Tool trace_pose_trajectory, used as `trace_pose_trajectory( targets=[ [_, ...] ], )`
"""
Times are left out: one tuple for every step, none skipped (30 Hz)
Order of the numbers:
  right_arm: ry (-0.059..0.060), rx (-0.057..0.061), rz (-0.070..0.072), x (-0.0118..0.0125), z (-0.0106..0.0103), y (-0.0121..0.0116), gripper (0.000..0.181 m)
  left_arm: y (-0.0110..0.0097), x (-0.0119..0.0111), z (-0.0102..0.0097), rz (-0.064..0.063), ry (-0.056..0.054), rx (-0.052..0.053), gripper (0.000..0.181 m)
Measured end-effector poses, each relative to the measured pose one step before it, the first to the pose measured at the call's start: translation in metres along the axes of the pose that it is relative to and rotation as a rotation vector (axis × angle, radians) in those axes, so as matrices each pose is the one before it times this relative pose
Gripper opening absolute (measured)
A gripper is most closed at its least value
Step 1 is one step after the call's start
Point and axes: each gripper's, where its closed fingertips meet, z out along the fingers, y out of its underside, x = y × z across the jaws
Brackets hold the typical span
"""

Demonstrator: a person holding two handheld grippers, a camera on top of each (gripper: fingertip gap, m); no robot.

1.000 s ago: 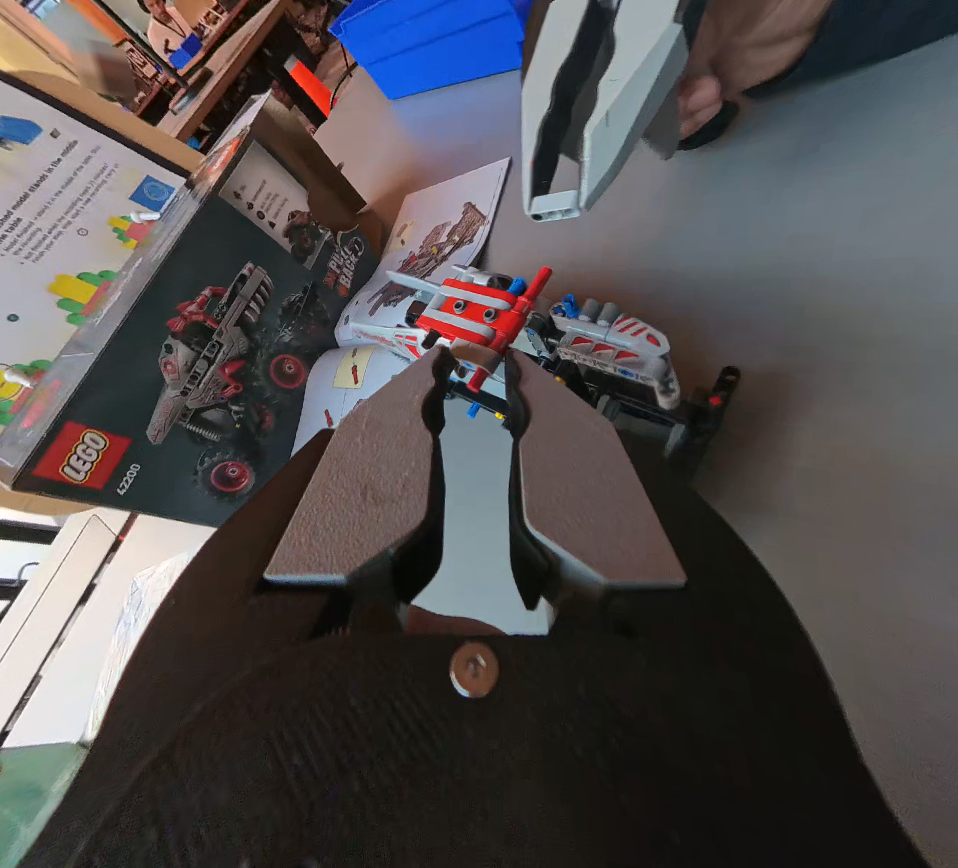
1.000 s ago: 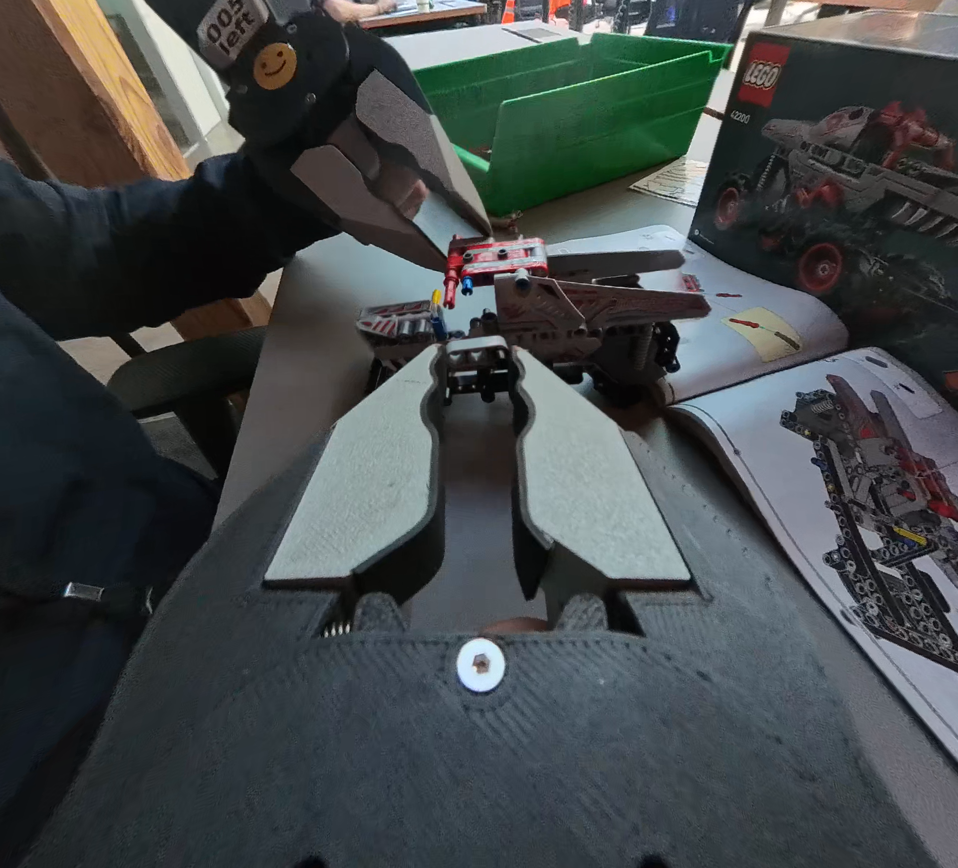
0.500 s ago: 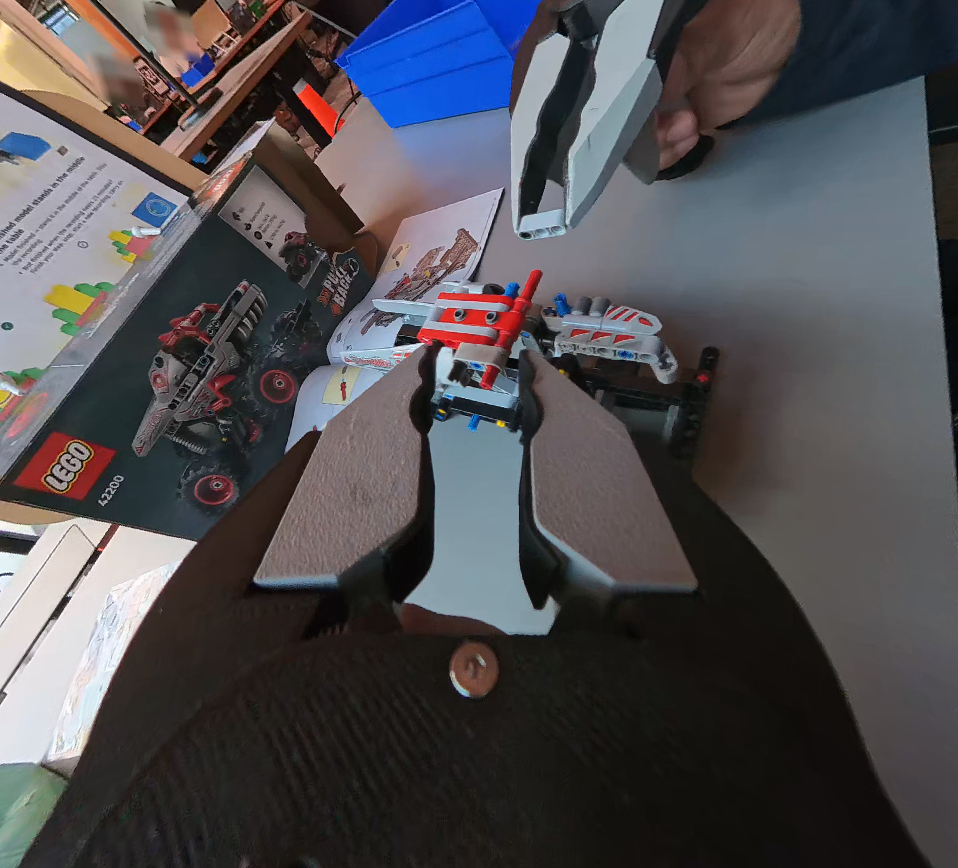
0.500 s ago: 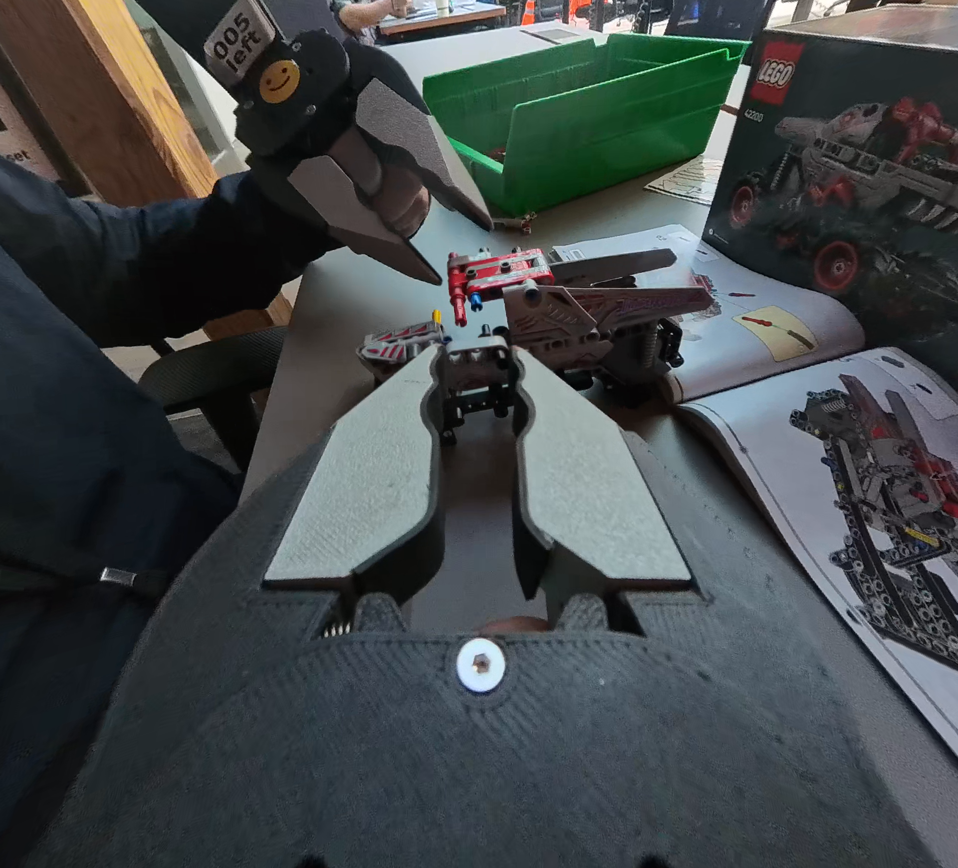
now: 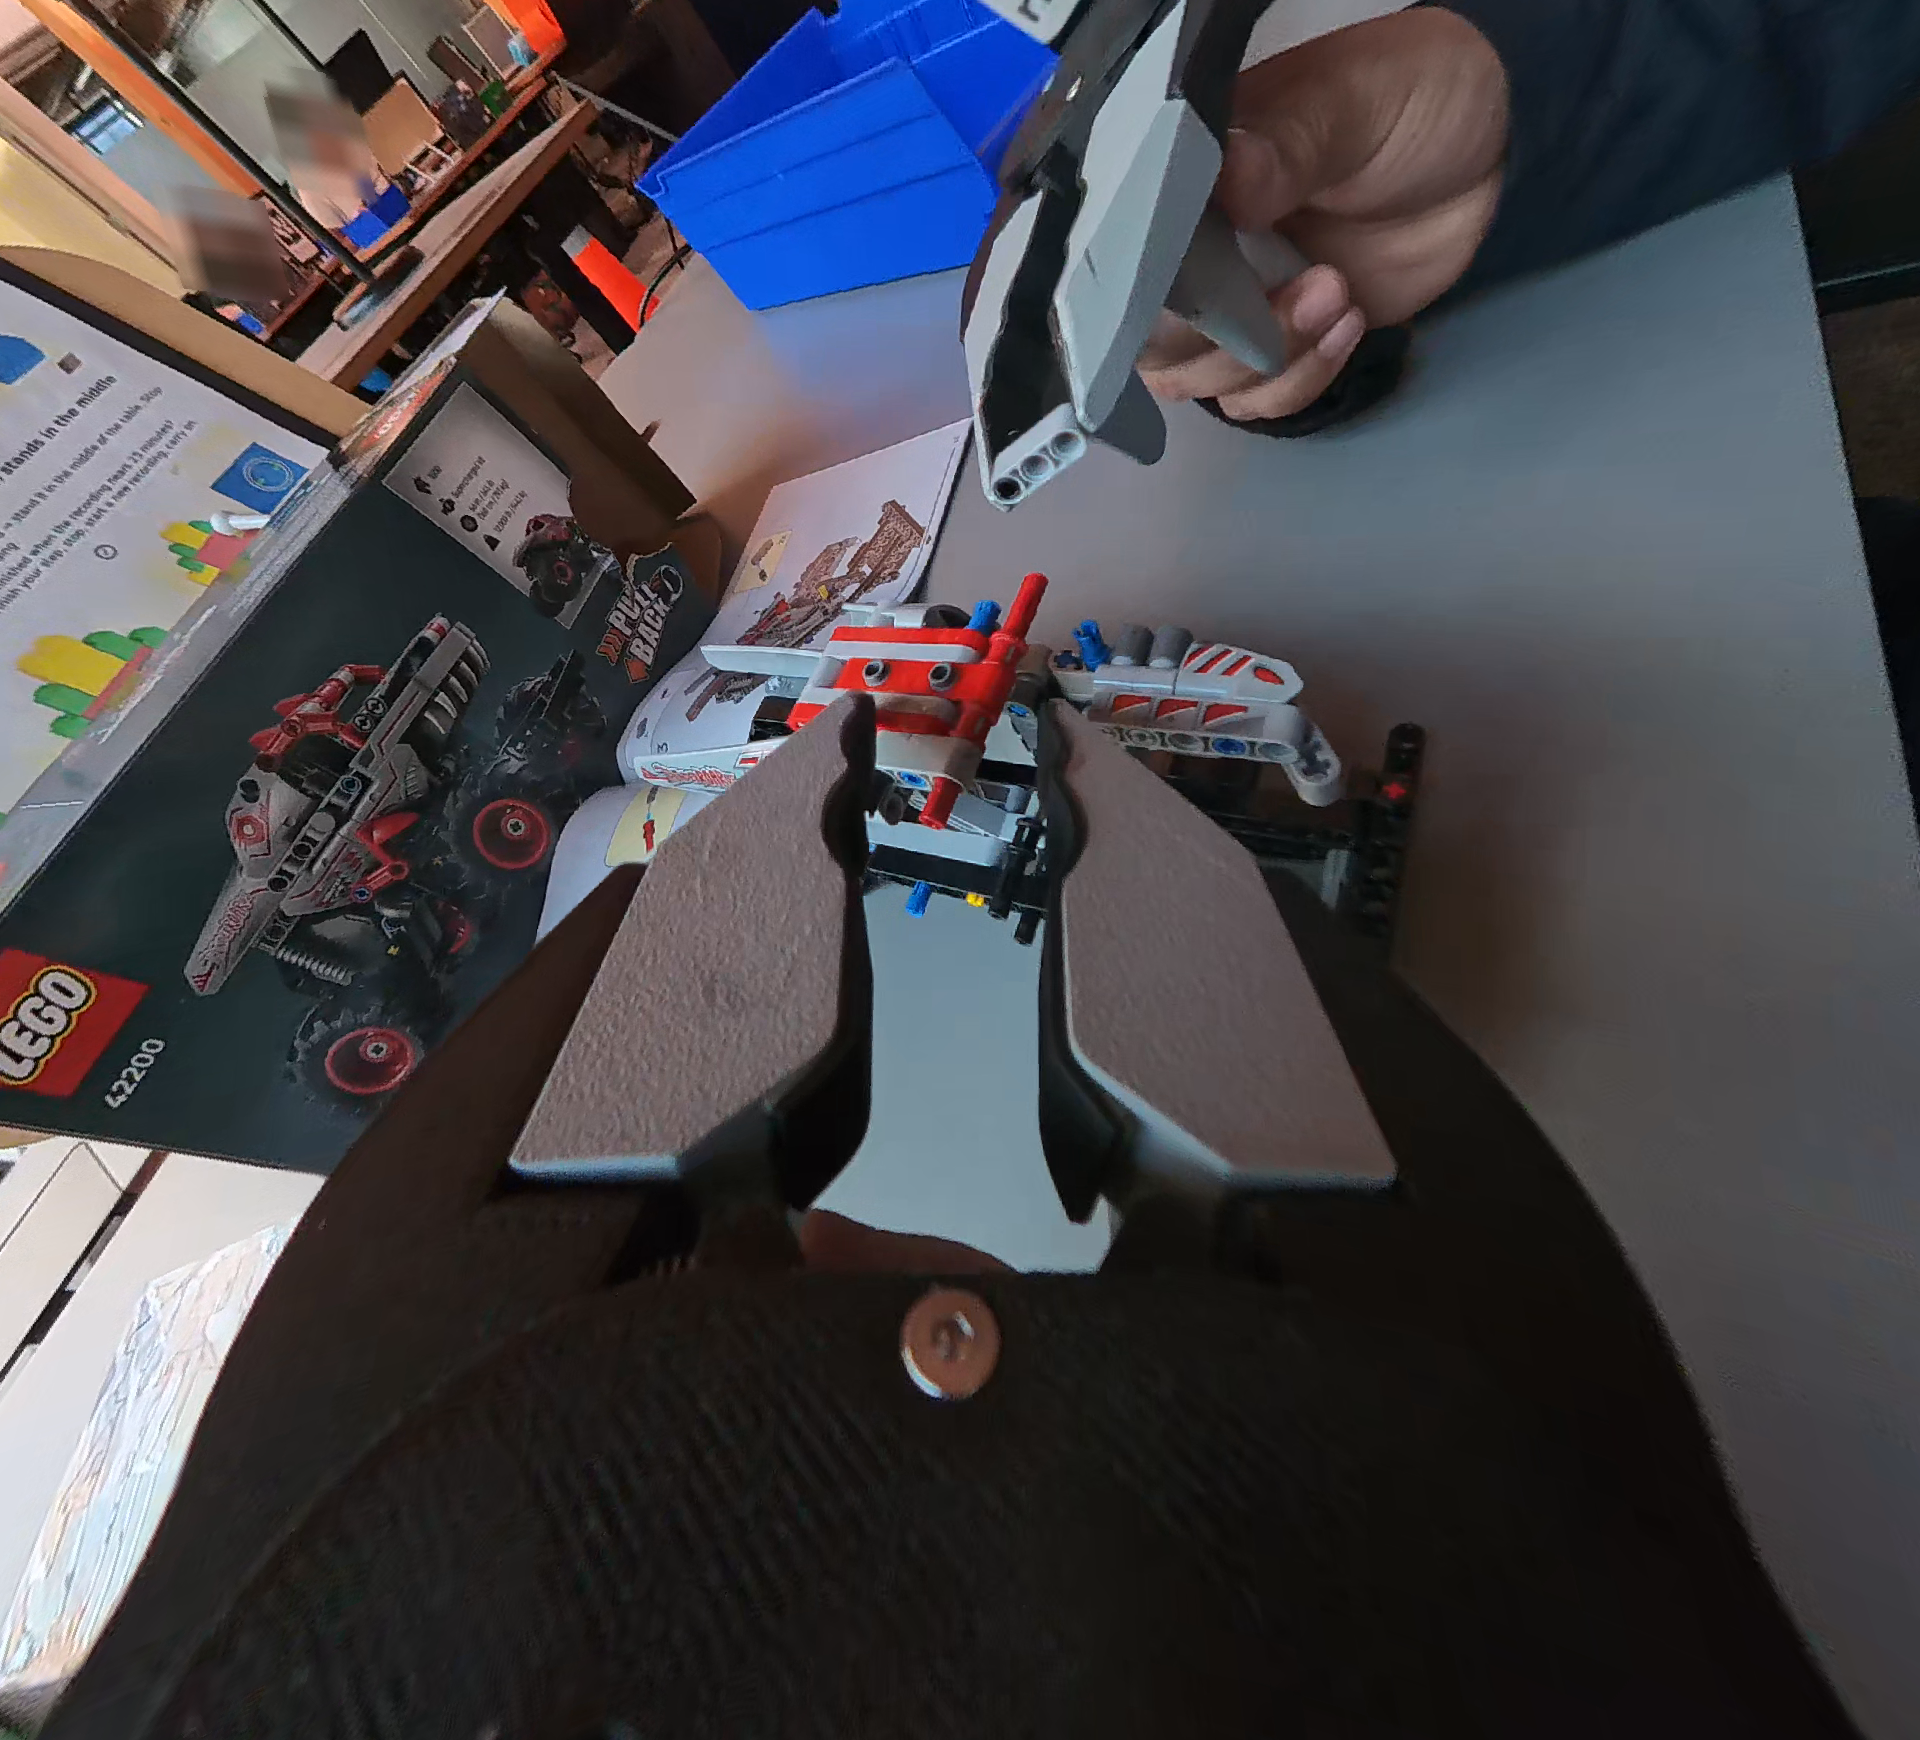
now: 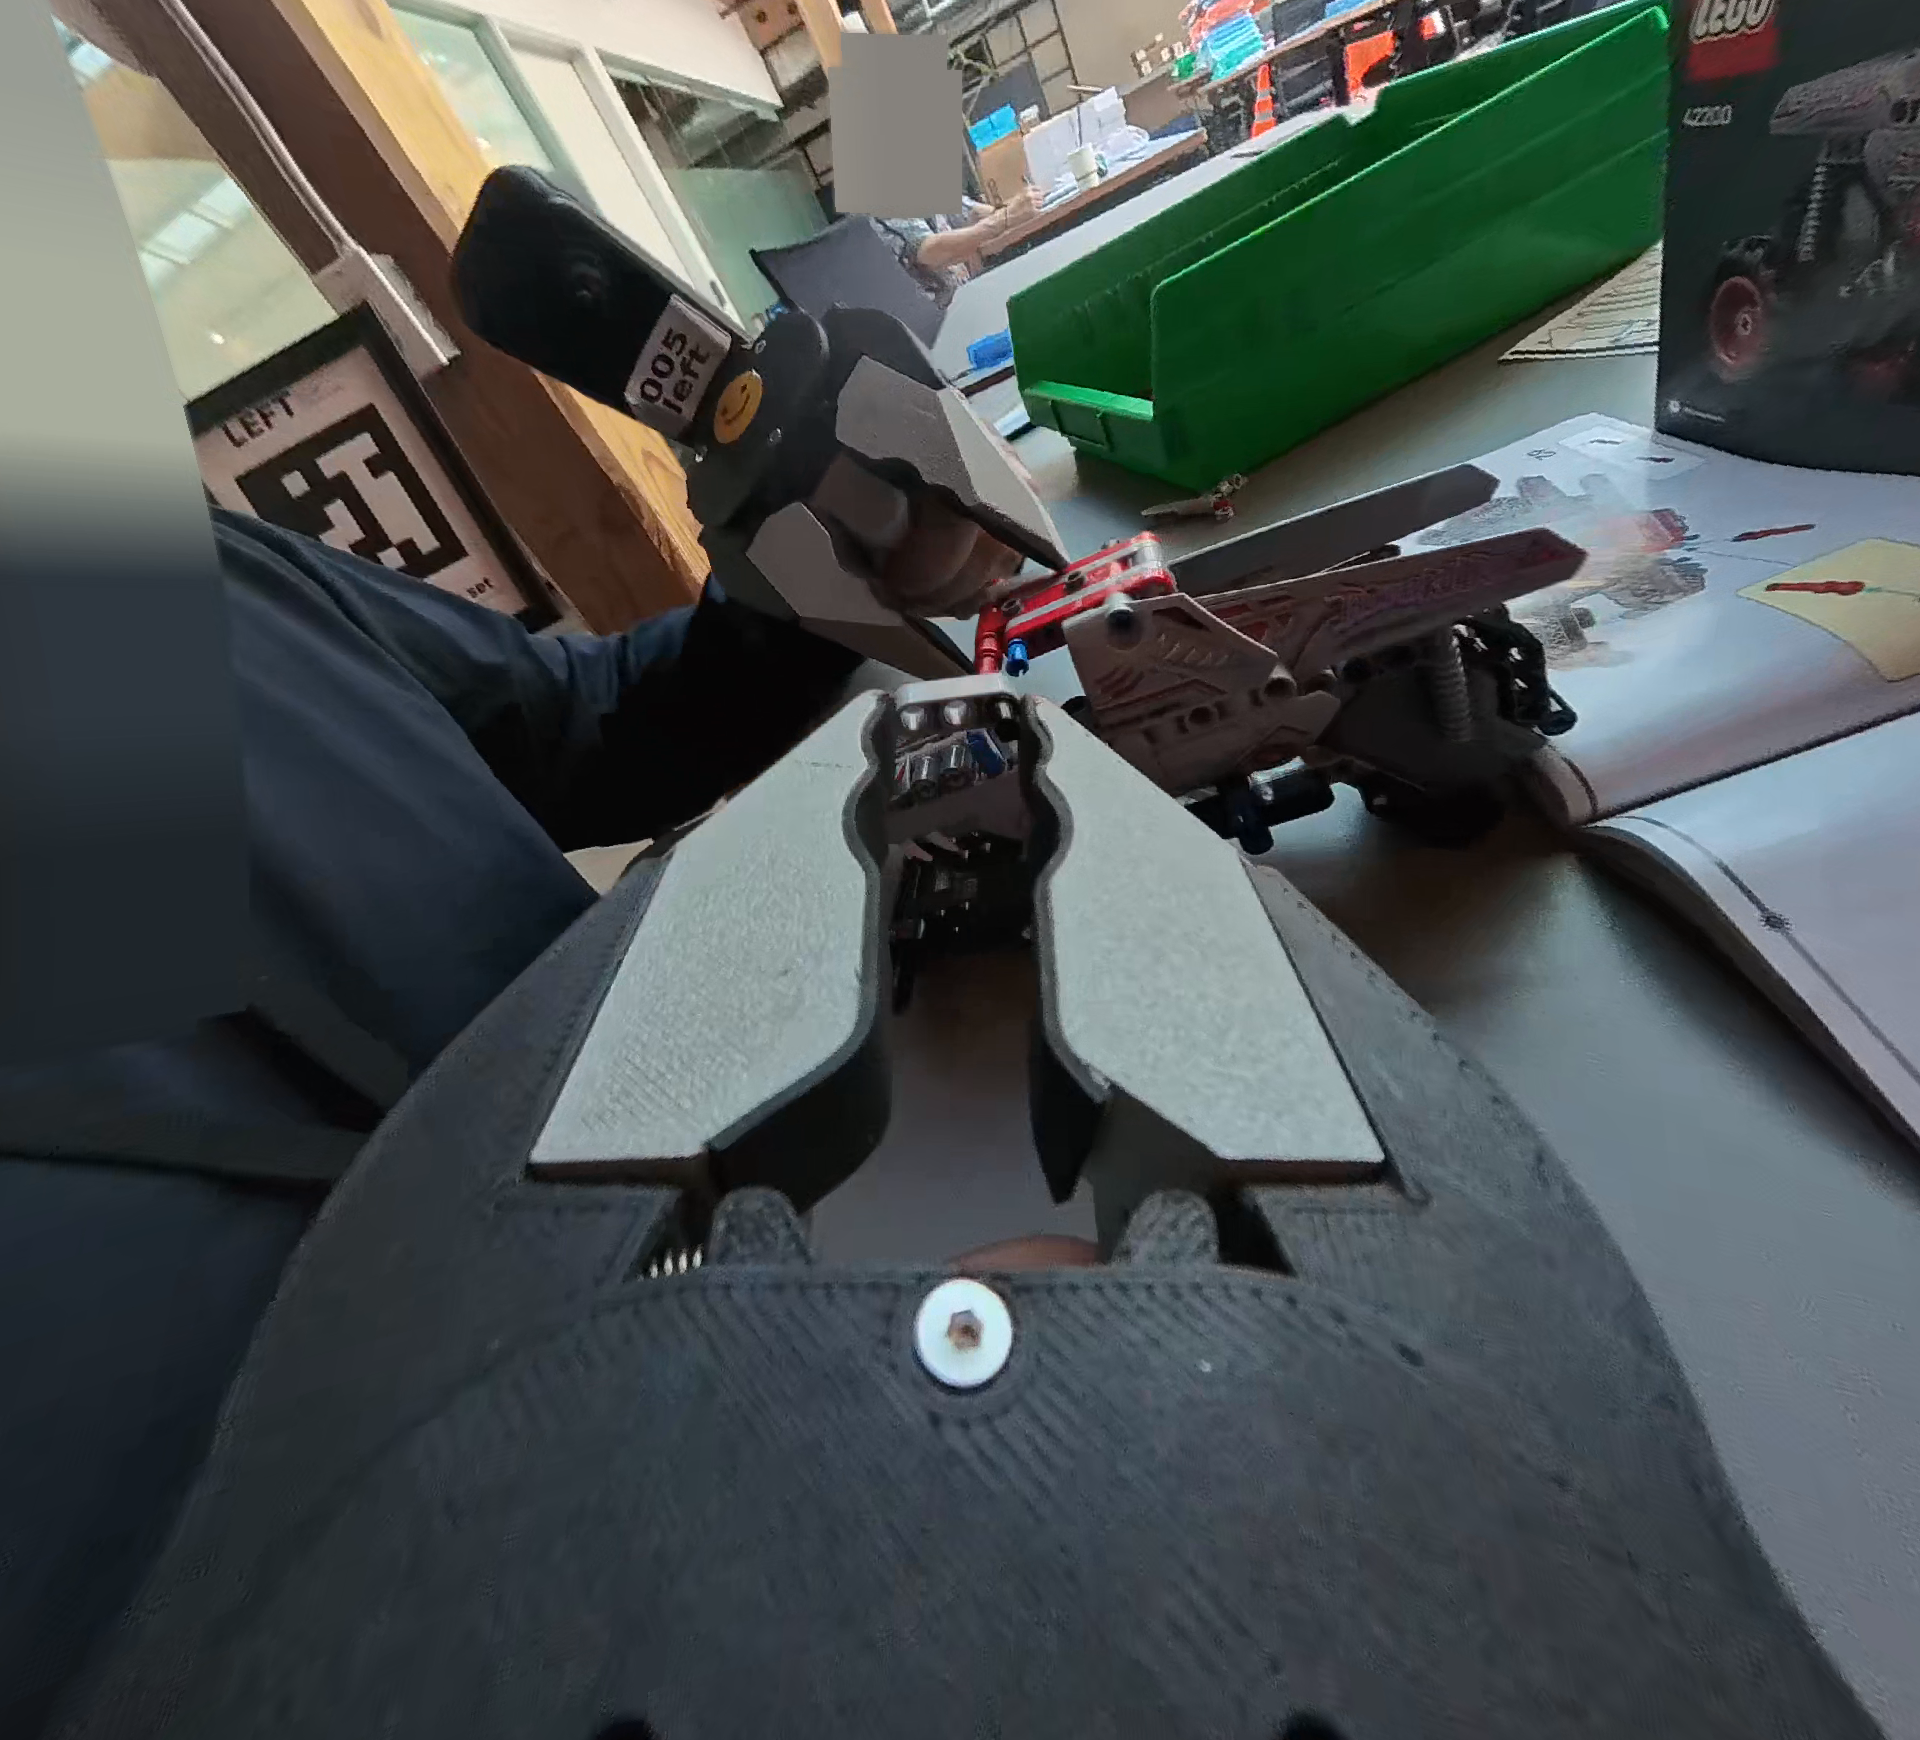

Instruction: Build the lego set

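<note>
The part-built lego truck (image 5: 1195, 688) stands on the grey table, with grey panels and a red beam part (image 5: 914, 672) on top. It also shows in the right wrist view (image 6: 1195, 682). My left gripper (image 5: 951, 734) is open, its fingertips on either side of the red part's end; in the right wrist view (image 6: 1013, 610) one tip rests on the red part (image 6: 1081, 573). My right gripper (image 6: 951, 740) is shut on a small grey beam with holes (image 6: 951, 714). It hangs above the truck's rear in the left wrist view (image 5: 1049, 443), the beam (image 5: 1039, 469) sticking out of its tips.
The lego box (image 5: 312, 807) stands left of the truck, also in the right wrist view (image 6: 1797, 184). An open instruction booklet (image 6: 1714, 610) lies under and beside the truck. Blue bins (image 5: 831, 163) and a green bin (image 6: 1351, 288) stand behind. A small loose piece (image 6: 1195, 501) lies by the green bin. Left tips to right tips: about 5 cm.
My left gripper drew back from the red part, then came back onto it, a little wider open. My right gripper tilted and came lower towards the truck, still holding the grey beam.
</note>
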Motion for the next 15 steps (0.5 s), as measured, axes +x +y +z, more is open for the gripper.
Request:
trace_pose_trajectory(
  targets=[
    [-0.0041, 0.0023, 0.0036, 0.00052, 0.00036, -0.00006, 0.020, -0.00011, -0.00023, 0.00047, -0.0023, -0.0004, 0.0075, 0.027],
    [-0.0001, -0.0014, -0.0011, 0.00065, 0.00084, 0.00044, 0.020, -0.00029, -0.00015, 0.00033, -0.0046, 0.0010, 0.0099, 0.027],
    [0.0054, -0.0044, -0.0066, 0.00097, 0.00136, 0.00068, 0.020, -0.00009, -0.00021, 0.00032, -0.0076, 0.0018, 0.0100, 0.027],
    [0.0074, -0.0061, -0.0138, 0.00059, 0.00178, 0.00064, 0.020, 0.00009, -0.00060, -0.00015, -0.0081, 0.0003, 0.0086, 0.026],
    [0.0094, -0.0076, -0.0200, -0.00001, 0.00202, 0.00047, 0.020, 0.00025, -0.00060, -0.00056, -0.0061, 0.0012, 0.0062, 0.025],
    [0.0149, -0.0082, -0.0252, 0.00042, 0.00196, 0.00032, 0.020, 0.00022, -0.00067, -0.00072, -0.0032, -0.0003, 0.0042, 0.024],
    [0.0122, -0.0076, -0.0256, -0.00021, 0.00190, 0.00023, 0.020, 0.00037, -0.00059, -0.00075, 0.0016, -0.0024, 0.0006, 0.023],
    [0.0044, -0.0078, -0.0201, -0.00094, 0.00187, 0.00054, 0.020, 0.00053, -0.00072, -0.00097, 0.0056, -0.0051, -0.0004, 0.022],
    [0.0043, -0.0107, -0.0141, -0.00046, 0.00177, 0.00119, 0.020, 0.00089, -0.00090, -0.00103, 0.0060, -0.0063, -0.0015, 0.022],
    [0.0103, -0.0130, -0.0125, 0.00068, 0.00162, 0.00205, 0.020, 0.00137, -0.00079, -0.00124, 0.0041, -0.0033, -0.0039, 0.023],
    [0.0114, -0.0102, -0.0137, 0.00077, 0.00127, 0.00160, 0.020, 0.00097, -0.00099, -0.00182, -0.0016, 0.0011, -0.0030, 0.024],
    [0.0063, -0.0041, -0.0123, 0.00010, 0.00071, 0.00058, 0.021, -0.00004, -0.00070, -0.00230, -0.0136, 0.0093, 0.0037, 0.024],
    [0.0059, 0.0031, -0.0086, 0.00009, 0.00009, -0.00068, 0.021, -0.00079, -0.00107, -0.00210, -0.0233, 0.0118, 0.0081, 0.024],
    [0.0082, 0.0065, -0.0056, 0.00078, -0.00027, -0.00124, 0.020, -0.00102, -0.00104, -0.00173, -0.0194, 0.0105, 0.0080, 0.024],
    [0.0078, 0.0055, -0.0032, 0.00108, -0.00050, -0.00102, 0.020, -0.00071, -0.00032, -0.00091, -0.0083, 0.0090, 0.0044, 0.024]
  ],
)
